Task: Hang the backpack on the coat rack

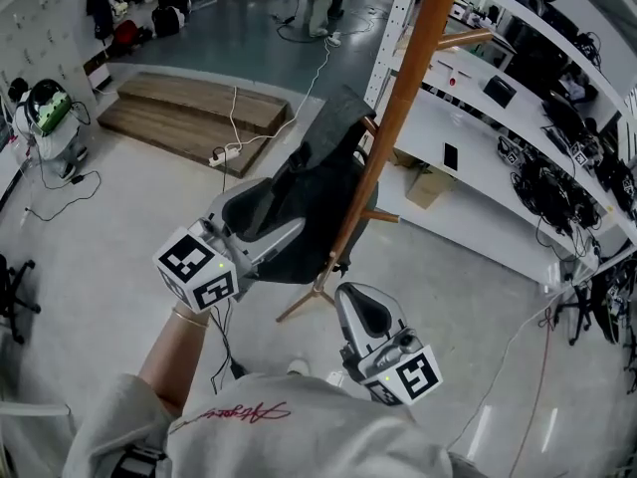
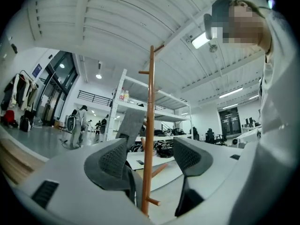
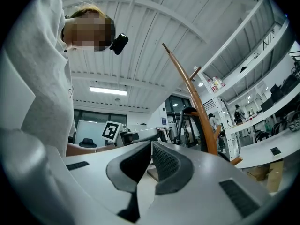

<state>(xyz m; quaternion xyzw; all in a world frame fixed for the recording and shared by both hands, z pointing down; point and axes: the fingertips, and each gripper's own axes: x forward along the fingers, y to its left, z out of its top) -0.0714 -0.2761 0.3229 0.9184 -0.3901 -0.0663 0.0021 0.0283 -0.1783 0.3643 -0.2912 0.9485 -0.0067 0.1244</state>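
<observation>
A dark grey backpack [image 1: 309, 192] hangs against the slanting wooden coat rack [image 1: 393, 108], its top up by a peg. My left gripper [image 1: 291, 229] is at the pack's lower left side, jaws open. In the left gripper view the rack pole [image 2: 148, 125] and the grey backpack [image 2: 131, 121] stand beyond the gap of that gripper [image 2: 150, 158]; nothing is between the pads. My right gripper [image 1: 355, 295] is below the pack, near the rack's feet, shut and holding nothing. In its own view the right gripper [image 3: 150, 159] points up past the pole [image 3: 197, 102].
White shelving and desks [image 1: 468, 157] with electronics run along the right. A cardboard box [image 1: 428, 185] sits under them. A wooden platform [image 1: 189, 113] and a power strip with cable [image 1: 224, 154] lie on the floor behind. A black chair base [image 1: 12, 297] is at the left edge.
</observation>
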